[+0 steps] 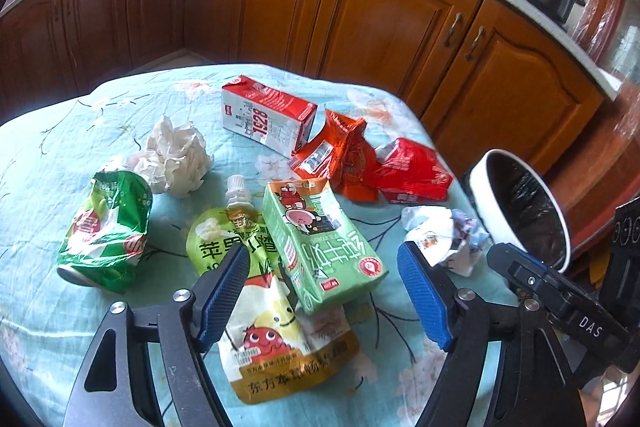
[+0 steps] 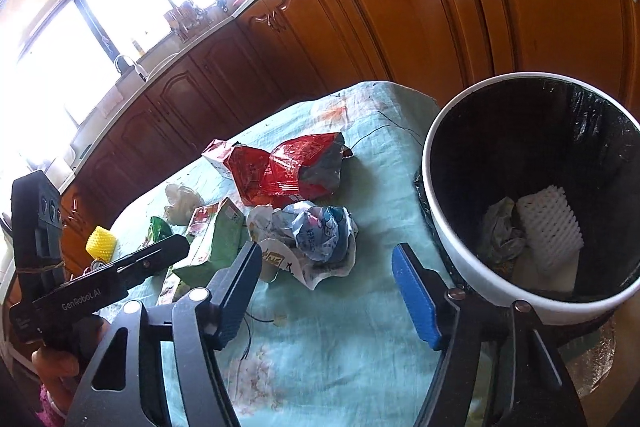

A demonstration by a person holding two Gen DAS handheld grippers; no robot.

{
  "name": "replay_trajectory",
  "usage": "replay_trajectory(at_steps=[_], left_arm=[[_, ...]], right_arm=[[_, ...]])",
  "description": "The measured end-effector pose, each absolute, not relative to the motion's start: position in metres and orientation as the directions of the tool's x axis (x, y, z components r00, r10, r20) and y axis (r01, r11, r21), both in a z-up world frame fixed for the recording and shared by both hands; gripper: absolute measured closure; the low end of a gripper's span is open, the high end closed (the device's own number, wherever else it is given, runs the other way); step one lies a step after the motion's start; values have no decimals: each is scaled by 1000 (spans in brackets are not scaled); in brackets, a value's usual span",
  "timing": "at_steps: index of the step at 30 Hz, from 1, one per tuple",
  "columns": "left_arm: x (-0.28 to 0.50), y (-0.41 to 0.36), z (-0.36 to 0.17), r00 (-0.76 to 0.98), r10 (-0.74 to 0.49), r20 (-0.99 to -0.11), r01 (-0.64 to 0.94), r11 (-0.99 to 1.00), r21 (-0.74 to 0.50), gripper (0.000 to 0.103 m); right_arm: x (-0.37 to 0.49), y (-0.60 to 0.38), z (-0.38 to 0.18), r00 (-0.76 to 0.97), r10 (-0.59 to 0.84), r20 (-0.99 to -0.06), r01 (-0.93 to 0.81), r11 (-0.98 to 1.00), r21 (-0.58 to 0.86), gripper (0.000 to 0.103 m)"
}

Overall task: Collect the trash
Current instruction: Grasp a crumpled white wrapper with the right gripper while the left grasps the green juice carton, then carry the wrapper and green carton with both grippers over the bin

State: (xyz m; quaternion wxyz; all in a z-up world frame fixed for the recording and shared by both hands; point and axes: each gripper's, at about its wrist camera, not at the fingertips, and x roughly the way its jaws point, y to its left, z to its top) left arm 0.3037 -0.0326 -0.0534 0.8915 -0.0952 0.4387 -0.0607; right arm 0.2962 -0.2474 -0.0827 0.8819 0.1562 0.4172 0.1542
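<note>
Landmark = white bin, black liner, standing at the table's right edge on the teal floral cloth. Inside it: a white ribbed foam net and a crumpled wrapper, touching each other at the bottom.

Left gripper – jaws apart, nothing pinched. Green milk carton and yellow-green spout pouch lie between and under its blue pads; pads not pressing either. Carton overlaps the pouch.

Right gripper – jaws apart too, empty, just left of the bin; only bare cloth between the pads.

Trash rel. to bin:
- crumpled white/blue printed wrapper – nearest, just left of bin.
- red foil bags – left of bin and farther back, two lying against each other.
- red-white carton – beyond the red bags, on its side.
- white tissue wad – well left of bin.
- crushed green cup w/ film – farthest left, beside the tissue.
- yellow foam net – far left edge in the right wrist view.

Backdrop: wooden cabinets, black pots on the counter.
</note>
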Motion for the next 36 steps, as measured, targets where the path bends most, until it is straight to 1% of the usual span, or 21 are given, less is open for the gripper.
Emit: replay_trajectory(at_steps=[1, 2, 3, 4, 5, 6, 7, 8, 10, 14, 17, 18, 19, 20, 23, 31, 36], left_arm=[[309, -34, -57, 599, -186, -779, 20, 976, -218, 27], [313, -36, -60, 591, -188, -784, 19, 975, -219, 27], [317, -38, -63, 586, -188, -788, 18, 975, -219, 27], [320, -40, -66, 582, -183, -793, 16, 977, -214, 27], [323, -41, -70, 578, -176, -797, 15, 978, -206, 27], [324, -43, -73, 578, -172, -798, 17, 980, -199, 28], [324, -45, -74, 583, -163, -796, 20, 982, -186, 28], [324, -46, -75, 592, -152, -791, 26, 985, -170, 34], [324, -50, -76, 601, -157, -784, 51, 986, -159, 48], [317, -53, -73, 623, -152, -768, 76, 988, -134, 53], [307, -52, -69, 636, -162, -755, 88, 987, -137, 55], [303, -52, -67, 639, -166, -751, 92, 986, -140, 61], [301, -52, -65, 636, -176, -751, 100, 984, -147, 91], [298, -52, -63, 639, -191, -745, 107, 981, -159, 93], [290, -53, -59, 634, -213, -744, 129, 977, -170, 94], [277, -57, -57, 627, -226, -745, 157, 974, -164, 94], [261, -60, -43, 649, -249, -718, 187, 968, -167, 96]], right_arm=[[300, -247, -85, 599, 401, -693, -141, 905, 402, 38], [304, -246, -88, 592, 402, -699, -140, 905, 402, 42], [307, -244, -90, 585, 405, -703, -142, 904, 402, 48], [310, -243, -94, 576, 406, -709, -144, 905, 401, 52], [313, -242, -96, 569, 406, -715, -145, 906, 398, 60], [314, -240, -98, 561, 406, -722, -147, 907, 395, 74], [314, -238, -100, 557, 404, -726, -150, 908, 390, 81], [314, -237, -99, 559, 398, -728, -151, 912, 382, 89], [310, -238, -98, 567, 398, -722, -157, 912, 379, 90], [303, -243, -94, 582, 397, -710, -154, 911, 384, 92], [293, -248, -88, 597, 397, -697, -150, 909, 390, 92], [291, -249, -85, 604, 396, -692, -149, 909, 389, 92], [287, -251, -82, 611, 392, -688, -147, 910, 388, 92], [284, -253, -80, 619, 389, -683, -145, 911, 387, 92], [275, -262, -74, 631, 392, -670, -137, 906, 401, 92], [255, -275, -67, 639, 394, -661, -126, 901, 415, 92], [242, -280, -64, 646, 410, -644, -125, 889, 440, 92]])
